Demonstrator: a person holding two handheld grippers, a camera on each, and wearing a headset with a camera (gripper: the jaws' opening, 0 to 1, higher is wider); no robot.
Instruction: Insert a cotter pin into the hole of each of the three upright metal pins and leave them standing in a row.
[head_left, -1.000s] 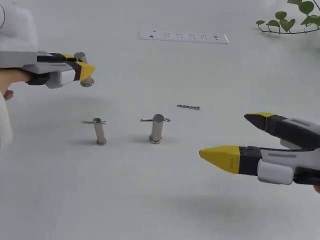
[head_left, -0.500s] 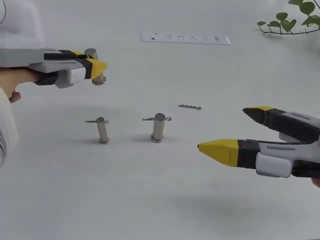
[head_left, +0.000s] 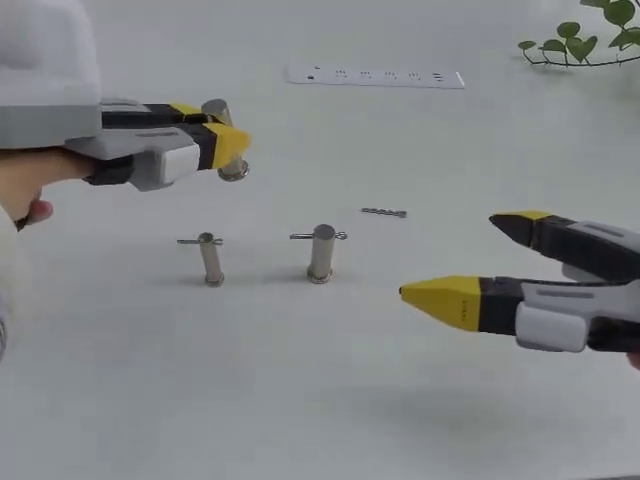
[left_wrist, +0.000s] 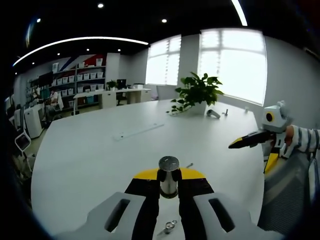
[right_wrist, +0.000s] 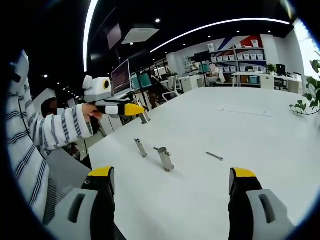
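hold: left gripper (head_left: 238, 148) clamped on the bare metal pin (left_wrist: 169, 181), clear of the table (head_left: 300, 390) | right gripper (head_left: 445, 258) jaws wide apart, empty | cotter pin (head_left: 384, 212) loose on table: we judge it light, thin, slippery; pinch near its loop, whichever end that is

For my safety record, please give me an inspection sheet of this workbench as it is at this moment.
Surface: white table, smooth.
Job's things: left standing pin and right standing pin, each upright with a cotter pin through it; loose cotter pin lying flat behind them.
Clutter: power strip and plant at the far side.
Grippers: left gripper shut on held pin; right gripper open and holding nothing.
Cables: nothing seen.
Surroundings: office shelves, windows.
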